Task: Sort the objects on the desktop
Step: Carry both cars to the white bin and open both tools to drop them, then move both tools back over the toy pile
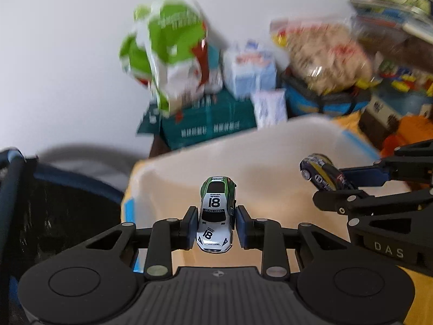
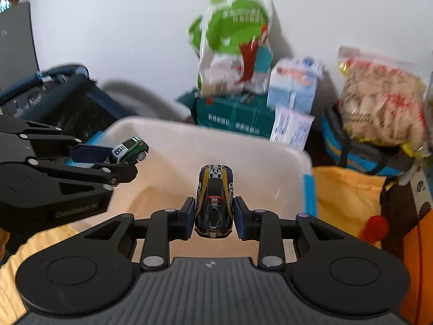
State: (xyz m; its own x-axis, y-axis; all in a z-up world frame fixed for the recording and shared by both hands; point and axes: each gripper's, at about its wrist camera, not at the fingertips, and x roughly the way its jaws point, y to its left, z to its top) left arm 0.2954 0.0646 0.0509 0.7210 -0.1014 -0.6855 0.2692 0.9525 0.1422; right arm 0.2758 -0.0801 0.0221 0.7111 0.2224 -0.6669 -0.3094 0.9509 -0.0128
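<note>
My left gripper (image 1: 215, 226) is shut on a white and green toy car numbered 18 (image 1: 216, 214), held over a white plastic bin (image 1: 270, 146). My right gripper (image 2: 214, 215) is shut on a dark blue and yellow toy car numbered 13 (image 2: 215, 200), held over the same bin (image 2: 243, 146). In the left wrist view the right gripper with its dark car (image 1: 323, 174) comes in from the right. In the right wrist view the left gripper with its green car (image 2: 128, 150) comes in from the left. The bin's floor looks bare where it shows.
Behind the bin stand a green and white bag (image 1: 167, 51), a dark green carton (image 1: 205, 122), pale blue packs (image 1: 249, 73) and a clear snack bag (image 1: 322, 54). A dark mesh basket (image 1: 40, 211) is at the left. A yellow cloth (image 2: 349, 197) lies at the right.
</note>
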